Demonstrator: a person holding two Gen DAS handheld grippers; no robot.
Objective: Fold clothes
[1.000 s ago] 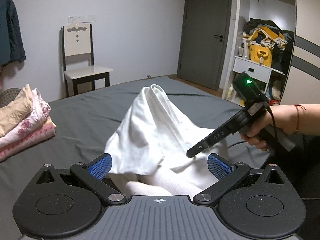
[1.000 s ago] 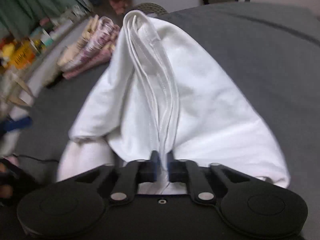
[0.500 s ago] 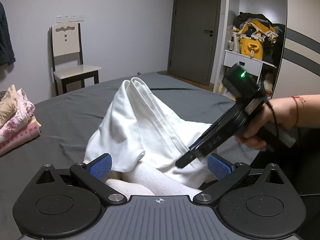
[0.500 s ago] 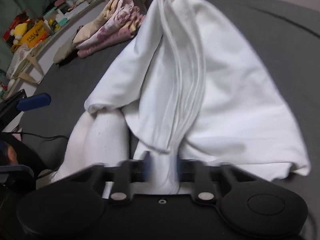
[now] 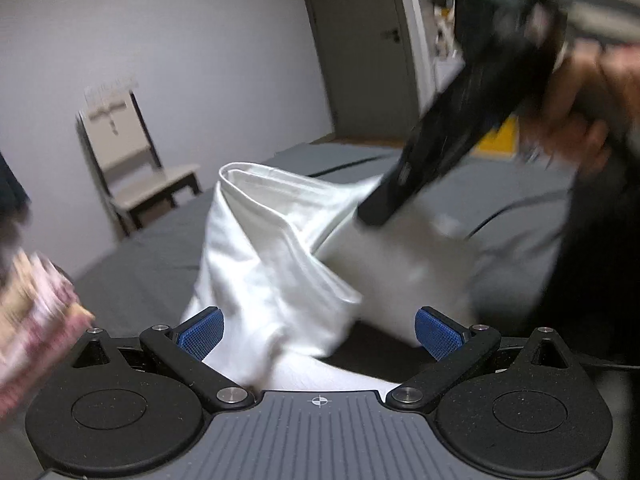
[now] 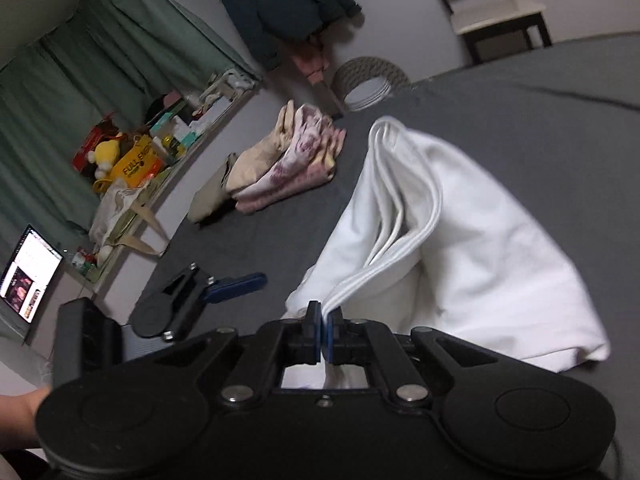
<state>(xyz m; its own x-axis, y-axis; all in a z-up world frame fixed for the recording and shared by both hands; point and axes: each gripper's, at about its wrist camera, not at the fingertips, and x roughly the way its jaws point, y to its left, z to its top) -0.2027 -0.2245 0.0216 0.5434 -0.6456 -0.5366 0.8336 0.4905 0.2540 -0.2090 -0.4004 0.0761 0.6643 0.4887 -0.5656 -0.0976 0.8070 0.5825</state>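
The right gripper [image 6: 324, 330], clenched on the white garment [image 6: 460, 240], has swung up toward 1 o'clock, lifting its bunched edge; left gripper [image 5: 318, 330] fingers stay released beneath, so folding is just starting

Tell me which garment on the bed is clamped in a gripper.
The white garment: the right gripper is shut on its bunched edge. The folded pink and beige stack lies apart on the grey bed, untouched.

One white garment [image 6: 472, 216] lies at centre, and one stack of folded clothes [image 6: 280, 164] sits at ten o'clock. Two grippers show, along with one chair [image 5: 132, 160] at ten o'clock and one laptop [image 6: 28, 272] at nine.
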